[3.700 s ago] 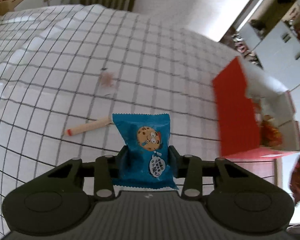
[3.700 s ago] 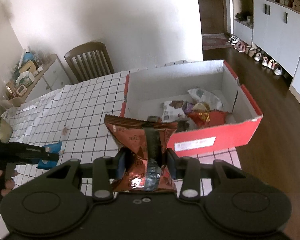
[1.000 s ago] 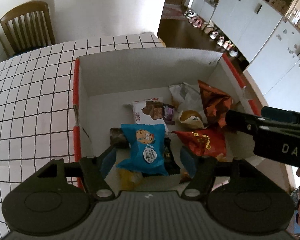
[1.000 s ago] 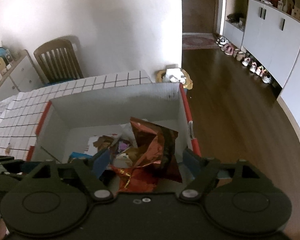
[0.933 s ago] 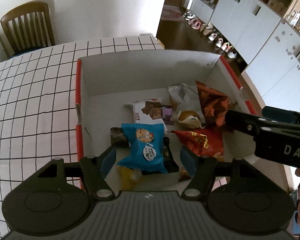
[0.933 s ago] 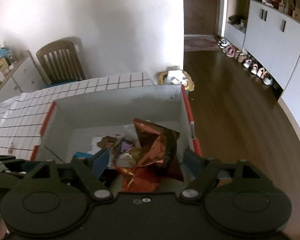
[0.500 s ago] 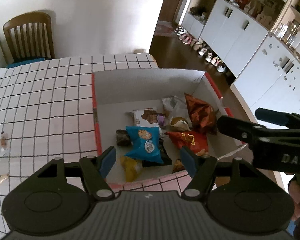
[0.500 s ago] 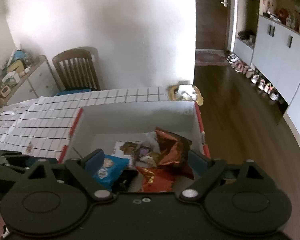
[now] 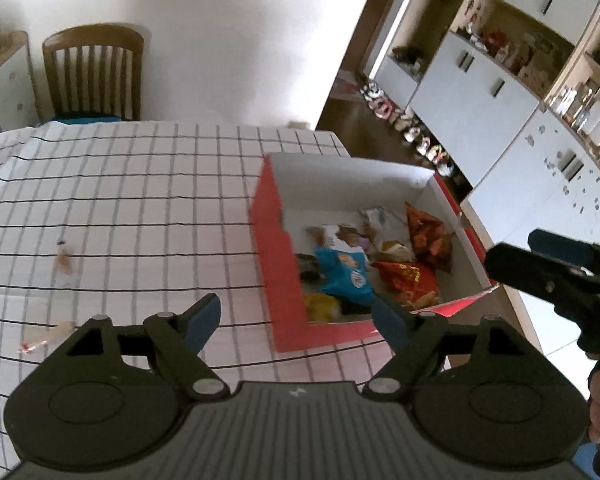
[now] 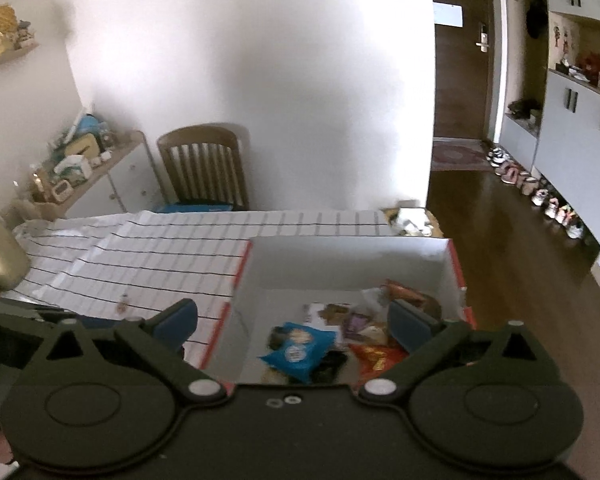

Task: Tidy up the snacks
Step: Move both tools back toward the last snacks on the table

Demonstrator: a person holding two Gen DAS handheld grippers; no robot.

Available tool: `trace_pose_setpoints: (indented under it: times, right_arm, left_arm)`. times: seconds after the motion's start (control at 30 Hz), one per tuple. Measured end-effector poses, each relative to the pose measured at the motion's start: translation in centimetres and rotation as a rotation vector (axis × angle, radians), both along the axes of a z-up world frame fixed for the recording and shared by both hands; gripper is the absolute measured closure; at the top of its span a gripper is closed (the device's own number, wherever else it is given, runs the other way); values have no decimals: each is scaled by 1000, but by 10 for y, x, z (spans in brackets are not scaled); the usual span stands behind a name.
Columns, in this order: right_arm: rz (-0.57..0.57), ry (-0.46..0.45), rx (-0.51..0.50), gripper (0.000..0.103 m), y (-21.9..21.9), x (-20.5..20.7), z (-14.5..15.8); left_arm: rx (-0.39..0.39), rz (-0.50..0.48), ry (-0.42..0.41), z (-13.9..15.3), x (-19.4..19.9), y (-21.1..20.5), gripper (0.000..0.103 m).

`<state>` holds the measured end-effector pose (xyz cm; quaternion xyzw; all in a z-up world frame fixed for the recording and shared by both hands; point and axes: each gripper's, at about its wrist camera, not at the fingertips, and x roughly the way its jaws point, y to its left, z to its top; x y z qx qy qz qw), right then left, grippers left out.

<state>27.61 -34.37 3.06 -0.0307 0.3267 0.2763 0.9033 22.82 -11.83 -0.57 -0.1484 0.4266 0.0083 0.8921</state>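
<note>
Near the surface's (image 9: pixel 140 200) right edge, the box (image 9: pixel 276 256) holds the blue packet (image 9: pixel 342 272); both claws, left (image 9: pixel 296 320) and right (image 10: pixel 294 320), have just been spreading, empty.

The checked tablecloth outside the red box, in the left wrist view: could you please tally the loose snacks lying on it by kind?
stick-shaped snack: 1
small wrapped sweet: 1
Total: 2
</note>
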Motion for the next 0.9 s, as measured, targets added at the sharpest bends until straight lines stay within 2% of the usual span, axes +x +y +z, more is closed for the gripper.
trace_pose_setpoints:
  times: [0.17, 0.27, 0.6, 0.9]
  right_arm:
    - [15, 8, 30, 1, 20, -18, 1]
    - [17, 16, 32, 1, 37, -28, -1]
    - [48, 61, 7, 1, 99, -56, -15]
    - [67, 91, -32, 3, 164, -67, -30]
  left_arm:
    - [6, 15, -32, 2, -22, 33, 15]
    - [2, 36, -50, 2, -36, 57, 0]
    - [45, 144, -73, -10, -79, 148, 0]
    - [82, 111, -27, -37, -100, 205, 0]
